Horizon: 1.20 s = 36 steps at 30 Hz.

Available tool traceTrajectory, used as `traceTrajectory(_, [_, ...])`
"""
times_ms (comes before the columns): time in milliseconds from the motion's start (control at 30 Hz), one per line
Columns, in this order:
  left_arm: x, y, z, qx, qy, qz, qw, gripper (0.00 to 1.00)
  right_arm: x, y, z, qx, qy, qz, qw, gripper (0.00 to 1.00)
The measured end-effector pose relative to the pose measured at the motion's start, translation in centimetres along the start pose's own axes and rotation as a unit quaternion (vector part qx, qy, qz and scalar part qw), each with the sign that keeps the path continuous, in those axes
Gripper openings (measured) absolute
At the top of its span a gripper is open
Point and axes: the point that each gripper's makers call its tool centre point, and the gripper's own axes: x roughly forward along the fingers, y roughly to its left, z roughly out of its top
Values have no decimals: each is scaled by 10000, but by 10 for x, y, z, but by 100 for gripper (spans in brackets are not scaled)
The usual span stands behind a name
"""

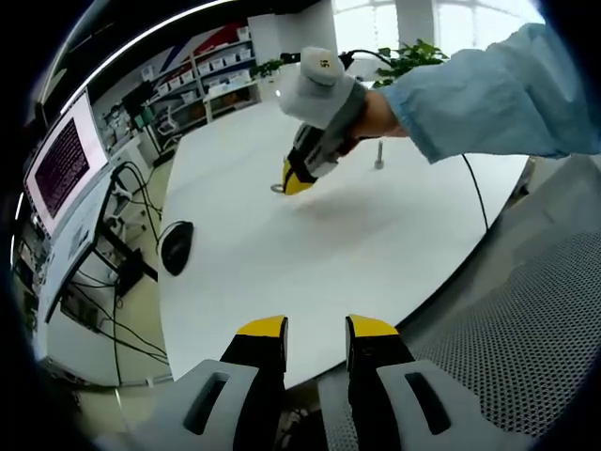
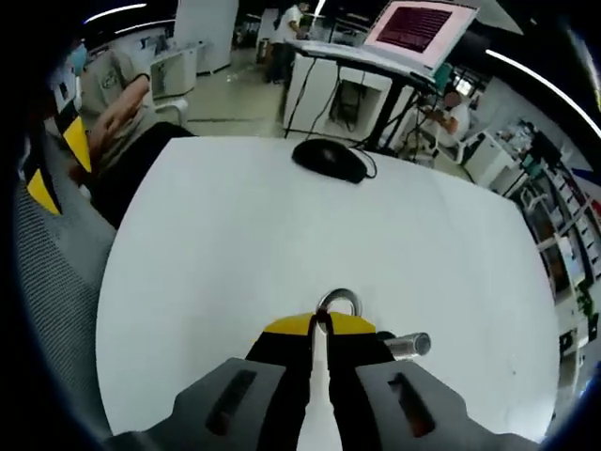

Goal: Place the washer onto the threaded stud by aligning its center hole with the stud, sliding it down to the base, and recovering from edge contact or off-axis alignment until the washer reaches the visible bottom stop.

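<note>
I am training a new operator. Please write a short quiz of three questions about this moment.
1. True or false: the washer is already seated on the threaded stud.
2. Which gripper grips the washer? A) the left gripper B) the right gripper
3. Fill in: the dark computer mouse lies on the white ____.

Key:
1. False. The washer is pinched at its edge by the right gripper on the table, apart from the stud.
2. B. The left gripper's jaws stand apart, holding nothing.
3. table
</note>
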Motion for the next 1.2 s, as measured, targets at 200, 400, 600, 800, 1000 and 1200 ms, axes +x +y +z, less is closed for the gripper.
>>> traceTrajectory(200, [0,0,0,1,-2,6,10000,23,-22,-13,-8,-494,88,-718,9962,6])
traceTrajectory(400, [0,0,-1,5,11,7,10000,23,-30,-28,-19,-1000,449,-1097,9879,6])
traceTrajectory(600, [0,0,-1,1,16,11,10000,23,-27,-41,-20,-1192,597,-1178,9841,6])
traceTrajectory(800, [0,0,-1,1,33,4,10000,23,-20,-51,-16,-1139,689,-1080,9852,6])
traceTrajectory(1000, [0,1,-1,-14,39,5,10000,23,-19,-48,-17,-1157,733,-955,9860,6])
traceTrajectory(1200, [1,0,-1,-8,47,1,10000,23,-16,-48,-22,-1142,774,-864,9867,7])
